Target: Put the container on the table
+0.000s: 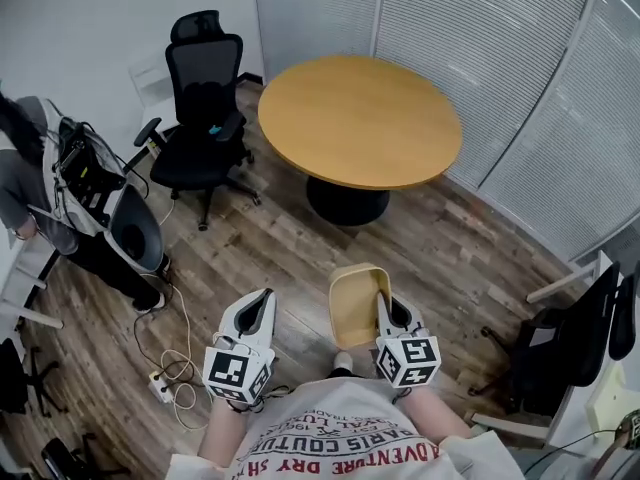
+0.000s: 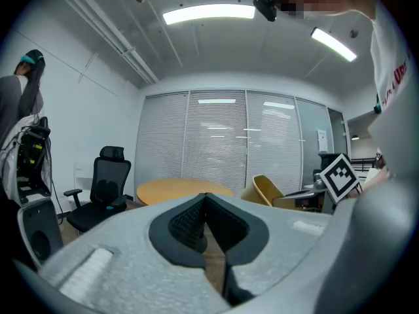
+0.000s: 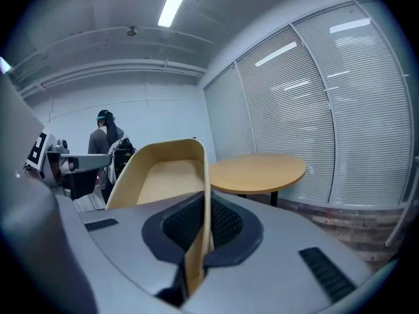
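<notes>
The container (image 1: 355, 303) is a tan, shallow, rounded tray, held on edge above the wooden floor. My right gripper (image 1: 384, 300) is shut on its right wall; in the right gripper view the thin wall (image 3: 196, 241) stands clamped between the dark pads, and the container's hollow (image 3: 163, 175) faces left. My left gripper (image 1: 262, 298) hovers beside it on the left, shut and empty, its pads meeting at the tip (image 2: 205, 200). The round wooden table (image 1: 360, 118) stands ahead with a bare top, also visible as the table (image 3: 258, 169) and the table (image 2: 183, 190).
A black office chair (image 1: 205, 98) stands left of the table. A person (image 1: 30, 178) with gear stands at the far left. Cables and a power strip (image 1: 165, 378) lie on the floor by my left side. Another dark chair (image 1: 570, 348) is at the right, and blinds line the far walls.
</notes>
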Demonstrator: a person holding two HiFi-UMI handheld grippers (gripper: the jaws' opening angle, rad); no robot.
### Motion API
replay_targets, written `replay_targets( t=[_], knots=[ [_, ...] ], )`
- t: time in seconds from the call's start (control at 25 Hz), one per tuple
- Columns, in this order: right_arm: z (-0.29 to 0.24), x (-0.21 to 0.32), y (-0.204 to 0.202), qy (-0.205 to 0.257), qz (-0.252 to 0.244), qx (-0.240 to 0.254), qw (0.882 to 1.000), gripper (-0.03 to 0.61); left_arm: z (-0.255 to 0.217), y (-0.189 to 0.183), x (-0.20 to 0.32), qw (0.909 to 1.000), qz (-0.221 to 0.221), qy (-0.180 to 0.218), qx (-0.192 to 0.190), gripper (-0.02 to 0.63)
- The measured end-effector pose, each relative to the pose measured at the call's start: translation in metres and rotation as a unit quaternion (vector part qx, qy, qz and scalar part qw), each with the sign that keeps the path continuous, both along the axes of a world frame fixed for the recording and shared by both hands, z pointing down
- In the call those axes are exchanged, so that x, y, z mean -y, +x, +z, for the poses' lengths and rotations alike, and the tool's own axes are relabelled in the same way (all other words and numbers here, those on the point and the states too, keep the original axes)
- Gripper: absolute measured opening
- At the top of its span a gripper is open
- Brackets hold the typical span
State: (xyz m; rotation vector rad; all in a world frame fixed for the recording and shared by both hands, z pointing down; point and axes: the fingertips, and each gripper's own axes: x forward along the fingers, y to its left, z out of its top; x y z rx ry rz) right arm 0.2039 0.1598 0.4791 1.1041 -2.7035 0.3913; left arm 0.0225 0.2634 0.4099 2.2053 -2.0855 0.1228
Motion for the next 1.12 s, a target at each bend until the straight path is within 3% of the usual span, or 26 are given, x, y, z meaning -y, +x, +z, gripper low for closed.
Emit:
replay_targets(
  t=[0.24, 0.4, 0.56, 0.76, 1.12],
  knots=[
    [0.001, 0.072, 0.019, -0.001, -0.01, 0.002, 1.0, 0.011, 0.004, 0.026, 0.067, 1.0, -0.002, -0.003, -0.007, -0.002],
    [0.008, 0.102, 0.012, -0.011, -0.009, 0.001, 1.0, 0.011, 0.006, 0.018, 0.098, 0.9999, -0.001, -0.008, -0.008, -0.002],
    [0.015, 0.131, -0.005, -0.015, -0.007, -0.012, 1.0, 0.011, 0.014, -0.007, 0.132, 0.9997, -0.006, -0.01, -0.023, -0.002],
    [0.022, 0.179, -0.035, -0.022, 0.022, -0.022, 0.999, 0.011, 0.022, -0.04, 0.19, 0.9992, 0.027, -0.012, -0.027, -0.002],
    [0.004, 0.257, -0.137, -0.01, 0.077, -0.014, 0.997, 0.011, 0.011, -0.148, 0.296, 0.9954, 0.093, -0.008, -0.024, -0.002]
  ],
)
